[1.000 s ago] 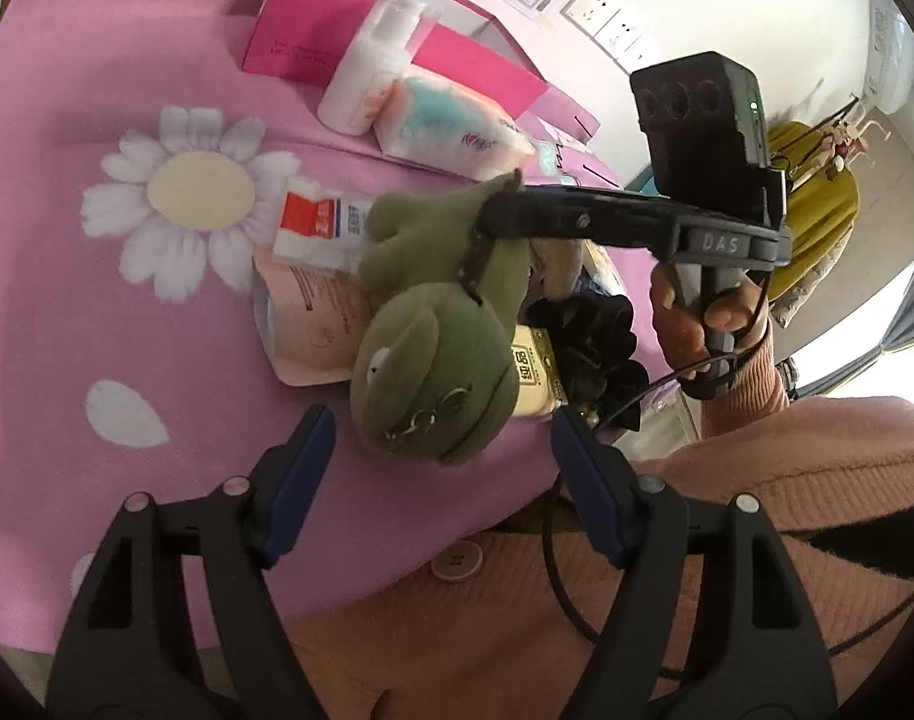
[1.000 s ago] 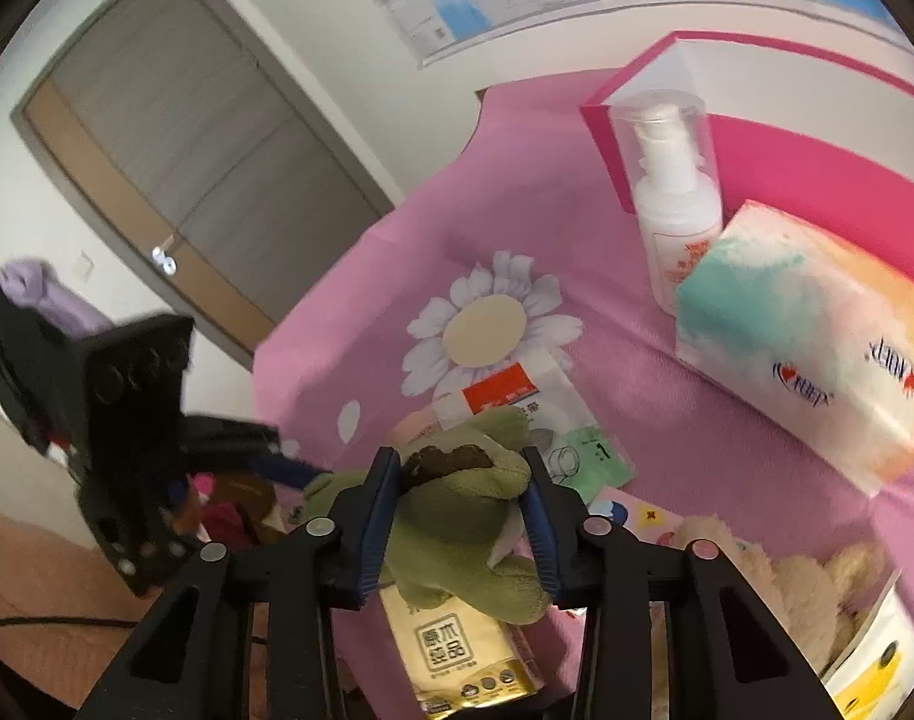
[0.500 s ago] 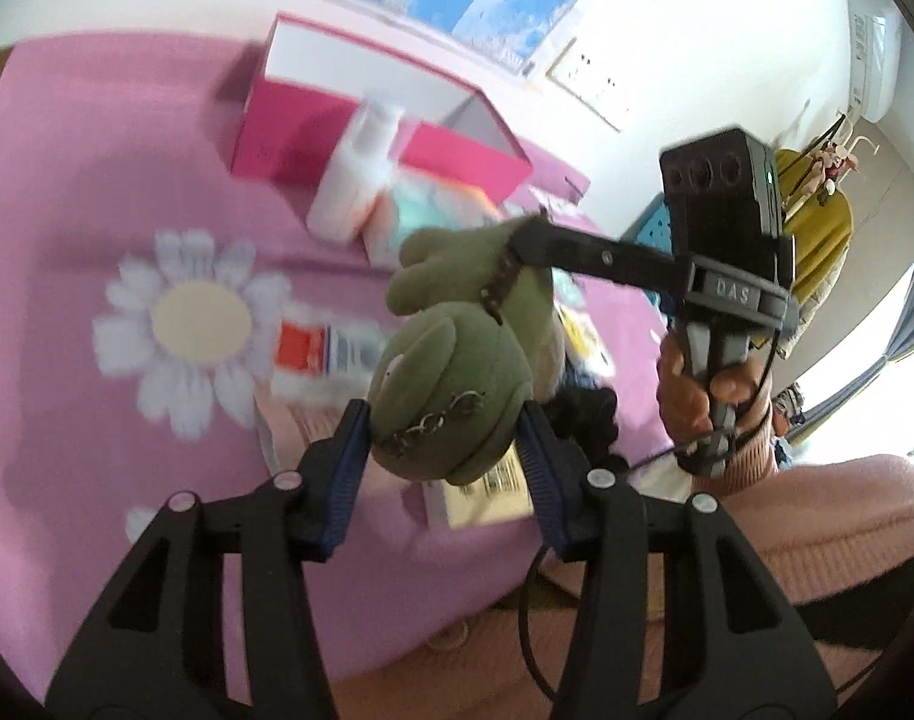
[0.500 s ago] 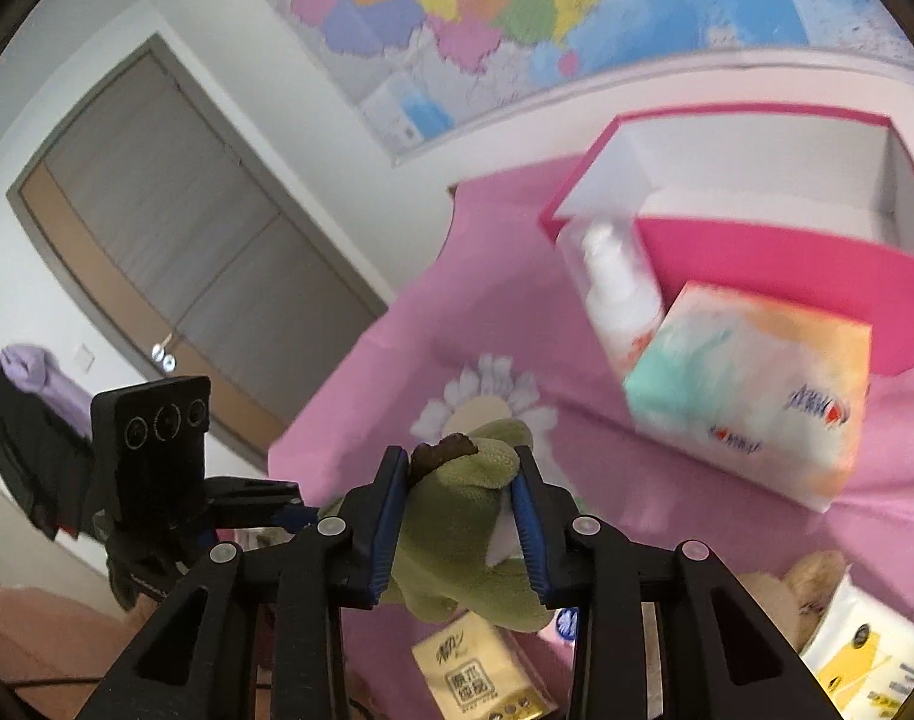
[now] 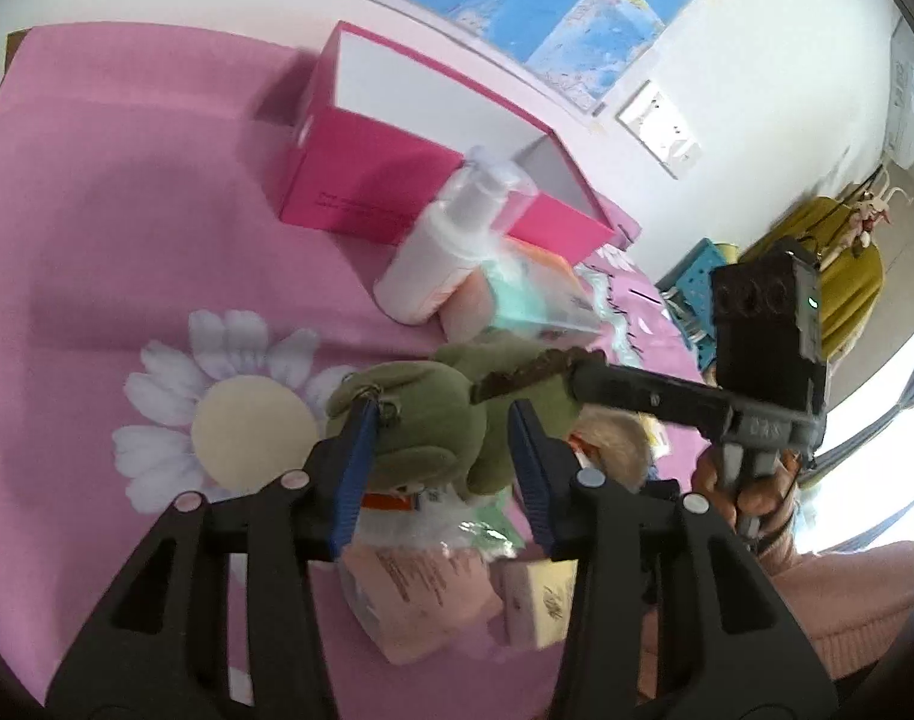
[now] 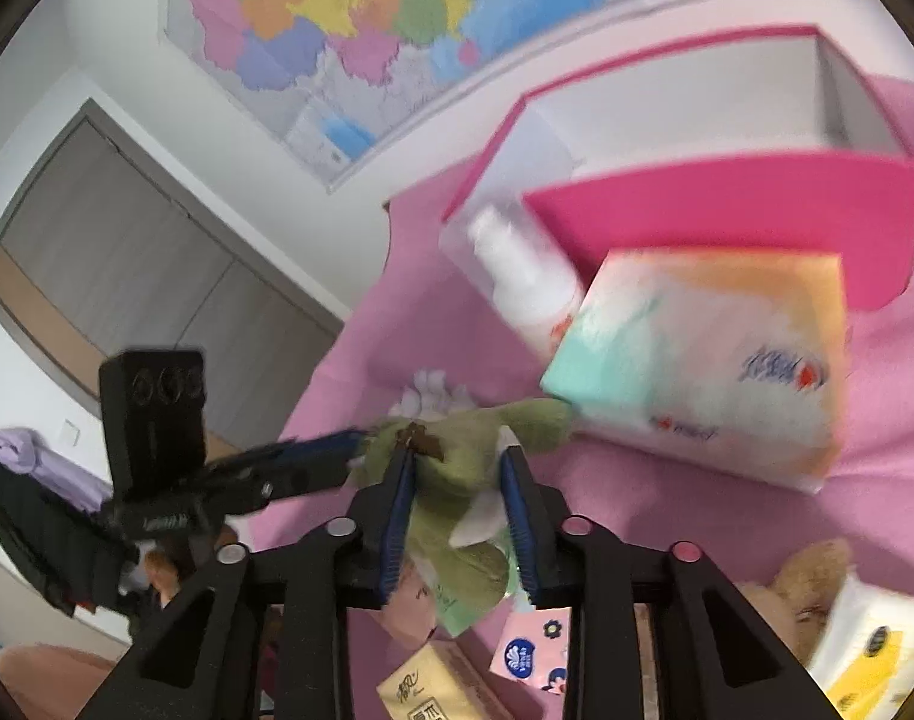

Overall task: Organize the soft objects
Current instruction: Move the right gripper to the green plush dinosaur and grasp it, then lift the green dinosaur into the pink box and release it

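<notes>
Two hand-held grippers share one green plush [image 5: 432, 420] above a pink cloth [image 5: 126, 252] on the tabletop, largest thing in view, printed with a daisy [image 5: 234, 414]. Behind it a pink box [image 5: 384, 180] stands open; a second ago it sat at the top edge of the left view, and now its white inside shows, for both cameras have tipped toward the wall map [image 6: 348, 18]. A tissue pack [image 6: 709, 366] lies before the box, with a white bottle [image 5: 450, 240] touching it. The plush, which lay low over the pouches a second ago, now hangs lifted in front of the tissue pack and bottle. The left hand-held gripper [image 5: 438, 450], wide and clear of the toy a second ago, has just been closing and now has its blue pads against the plush's sides. The right hand-held gripper [image 6: 457, 480] has also just been closing and squeezes the toy's other end tighter than before. A tan plush [image 6: 817, 576] lies at the lower right.
</notes>
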